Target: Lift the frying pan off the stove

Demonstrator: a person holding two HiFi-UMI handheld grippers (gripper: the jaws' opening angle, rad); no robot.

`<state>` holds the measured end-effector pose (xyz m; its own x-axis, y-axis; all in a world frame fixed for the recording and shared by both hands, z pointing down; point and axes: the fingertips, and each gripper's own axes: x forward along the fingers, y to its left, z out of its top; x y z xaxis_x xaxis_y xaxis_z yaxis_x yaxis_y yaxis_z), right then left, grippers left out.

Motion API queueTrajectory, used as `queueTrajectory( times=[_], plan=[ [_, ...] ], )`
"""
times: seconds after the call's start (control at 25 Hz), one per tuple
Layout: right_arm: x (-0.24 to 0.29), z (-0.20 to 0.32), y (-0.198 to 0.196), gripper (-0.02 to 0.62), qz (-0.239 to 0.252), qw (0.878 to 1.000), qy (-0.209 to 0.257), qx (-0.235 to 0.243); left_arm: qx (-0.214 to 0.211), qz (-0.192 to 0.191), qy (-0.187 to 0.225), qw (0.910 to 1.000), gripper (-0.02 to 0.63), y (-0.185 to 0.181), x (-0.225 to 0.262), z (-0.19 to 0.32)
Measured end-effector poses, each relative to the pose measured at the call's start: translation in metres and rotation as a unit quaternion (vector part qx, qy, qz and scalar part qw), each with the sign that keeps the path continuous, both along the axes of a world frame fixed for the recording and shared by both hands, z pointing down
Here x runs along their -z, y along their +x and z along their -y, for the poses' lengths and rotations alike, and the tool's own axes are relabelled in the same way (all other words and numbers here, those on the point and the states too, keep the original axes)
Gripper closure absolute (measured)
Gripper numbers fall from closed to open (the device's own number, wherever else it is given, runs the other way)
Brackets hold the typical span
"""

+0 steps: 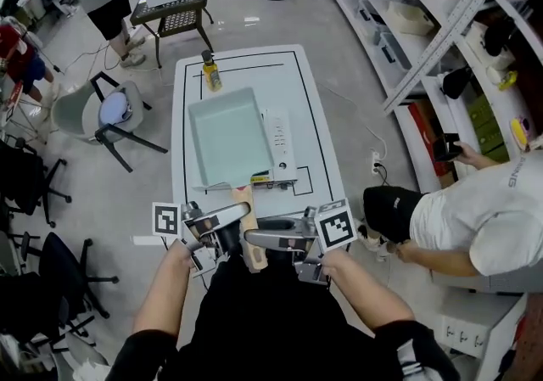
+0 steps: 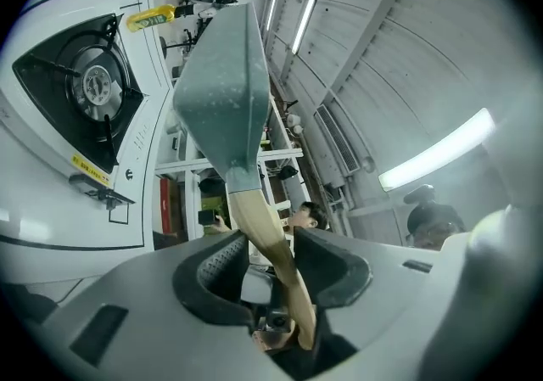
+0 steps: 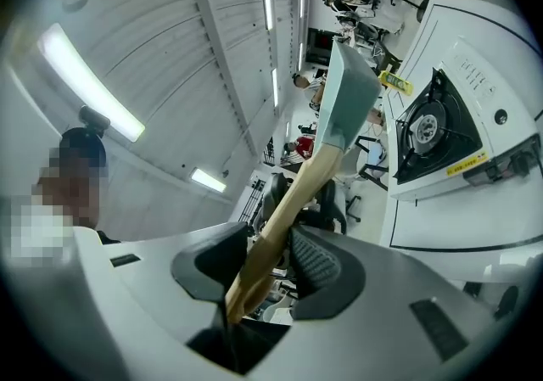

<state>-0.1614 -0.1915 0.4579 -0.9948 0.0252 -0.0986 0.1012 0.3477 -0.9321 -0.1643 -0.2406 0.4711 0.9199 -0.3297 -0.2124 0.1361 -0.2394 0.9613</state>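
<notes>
A square teal frying pan [image 1: 222, 140] hangs level in the air above the white stove [image 1: 280, 146], and its wooden handle [image 1: 247, 226] points toward me. My left gripper [image 1: 227, 232] and right gripper [image 1: 265, 240] close on that handle from opposite sides. In the left gripper view the handle [image 2: 254, 218] runs up between the jaws of the left gripper [image 2: 263, 260] to the pan [image 2: 222, 91], with the bare burner [image 2: 85, 82] off to the left. The right gripper [image 3: 267, 256] grips the handle [image 3: 297, 193] below the pan [image 3: 348, 95], and the burner [image 3: 433, 125] lies clear of it.
The stove stands on a white table [image 1: 322, 163] with a yellow bottle [image 1: 210, 72] at its far end. A crouching person [image 1: 475, 218] is close on the right by shelving [image 1: 407, 23]. A chair [image 1: 110, 112] and a small table [image 1: 174, 2] stand to the left.
</notes>
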Motion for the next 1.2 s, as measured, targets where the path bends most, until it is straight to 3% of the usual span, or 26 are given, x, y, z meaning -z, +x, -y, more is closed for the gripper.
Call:
queueTrajectory(
  times=[0.36,0.8,1.2],
  plan=[
    [0.007,-0.045,0.014,0.423,0.018,1.000,0.001,0.011,0.013,0.010,0.006,0.9998,0.437,0.013,0.009,-0.046],
    [-0.005,-0.126,0.004,0.416,-0.001,1.000,0.005,0.009,-0.004,0.010,-0.009,0.9999,0.434,0.004,-0.010,-0.128],
    [-0.026,-0.196,0.003,0.416,-0.006,1.000,-0.028,0.003,-0.013,-0.002,-0.030,0.9995,0.433,0.004,-0.031,-0.200]
  ],
)
